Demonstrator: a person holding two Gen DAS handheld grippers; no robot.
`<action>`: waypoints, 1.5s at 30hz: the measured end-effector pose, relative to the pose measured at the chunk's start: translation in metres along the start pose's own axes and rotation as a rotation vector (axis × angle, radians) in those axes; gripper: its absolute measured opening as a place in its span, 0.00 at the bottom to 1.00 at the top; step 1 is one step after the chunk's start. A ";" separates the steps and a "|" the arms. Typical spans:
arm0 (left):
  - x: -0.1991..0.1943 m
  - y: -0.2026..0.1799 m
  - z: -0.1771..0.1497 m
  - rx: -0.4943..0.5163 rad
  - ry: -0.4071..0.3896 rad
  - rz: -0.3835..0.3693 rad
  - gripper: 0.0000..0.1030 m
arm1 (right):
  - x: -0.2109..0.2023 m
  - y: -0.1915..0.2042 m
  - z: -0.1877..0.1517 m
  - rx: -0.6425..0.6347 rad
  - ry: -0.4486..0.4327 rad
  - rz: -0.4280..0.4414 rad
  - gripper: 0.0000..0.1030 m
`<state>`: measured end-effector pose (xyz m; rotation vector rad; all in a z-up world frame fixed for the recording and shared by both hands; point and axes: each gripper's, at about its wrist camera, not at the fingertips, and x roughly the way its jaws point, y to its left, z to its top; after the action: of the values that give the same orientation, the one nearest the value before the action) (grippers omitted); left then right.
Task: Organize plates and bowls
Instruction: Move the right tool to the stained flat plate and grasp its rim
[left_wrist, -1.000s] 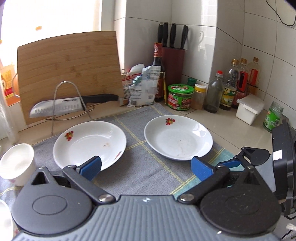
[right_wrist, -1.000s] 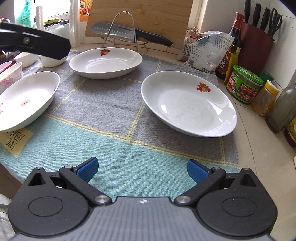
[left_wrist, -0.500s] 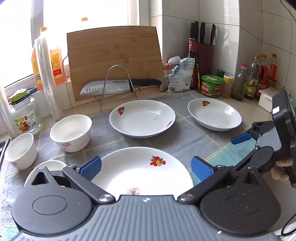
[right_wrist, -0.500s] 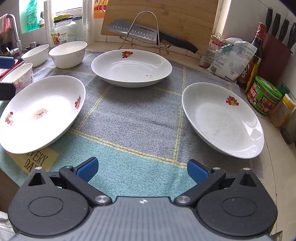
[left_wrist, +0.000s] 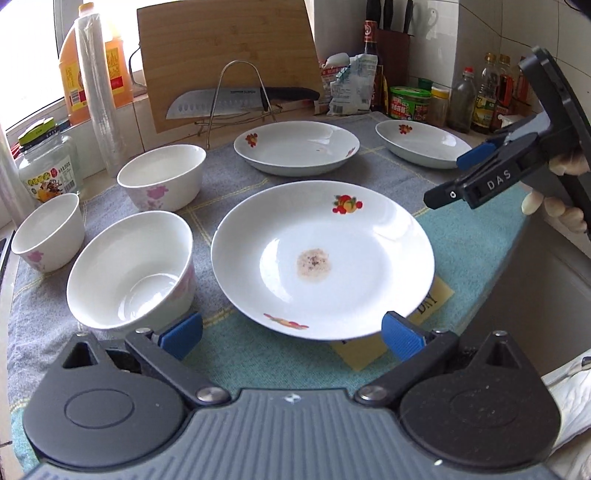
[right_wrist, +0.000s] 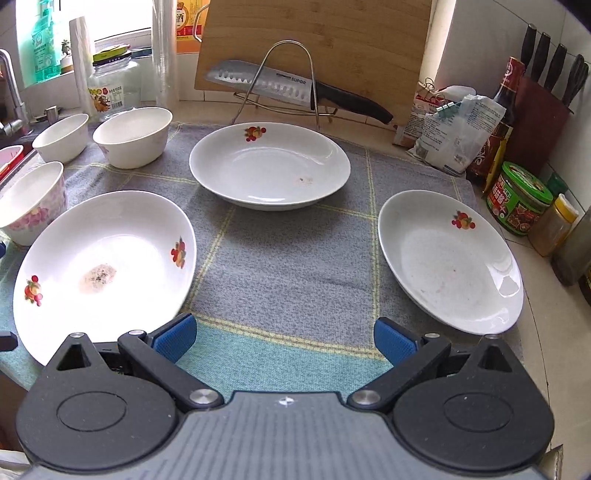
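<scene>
Grey-and-teal cloth (right_wrist: 288, 258) covered the counter, w/ bare cloth between the dishes. Three white fruit-print plates sat apart on it: stained plate (left_wrist: 321, 258) nearest the front edge, middle plate (right_wrist: 269, 164) at back, right plate (right_wrist: 448, 258) near the jars. Three bowls (left_wrist: 131, 269) clustered left. Left gripper (left_wrist: 291, 332) and right gripper (right_wrist: 282, 336) both gaped wide, holding nothing.
</scene>
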<state>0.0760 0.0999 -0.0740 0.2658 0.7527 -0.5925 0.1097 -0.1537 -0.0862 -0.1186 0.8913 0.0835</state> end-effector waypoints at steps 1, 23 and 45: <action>0.002 0.001 -0.004 -0.001 0.006 -0.013 0.99 | 0.000 0.005 0.001 -0.006 0.003 0.005 1.00; 0.034 -0.008 -0.013 -0.006 0.031 -0.008 1.00 | 0.027 0.048 0.015 -0.130 0.053 0.240 1.00; 0.039 -0.008 -0.008 -0.015 0.044 0.003 1.00 | 0.073 0.041 0.053 -0.001 0.195 0.568 1.00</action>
<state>0.0894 0.0808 -0.1071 0.2667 0.7993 -0.5793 0.1914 -0.1041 -0.1124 0.1313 1.0990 0.6094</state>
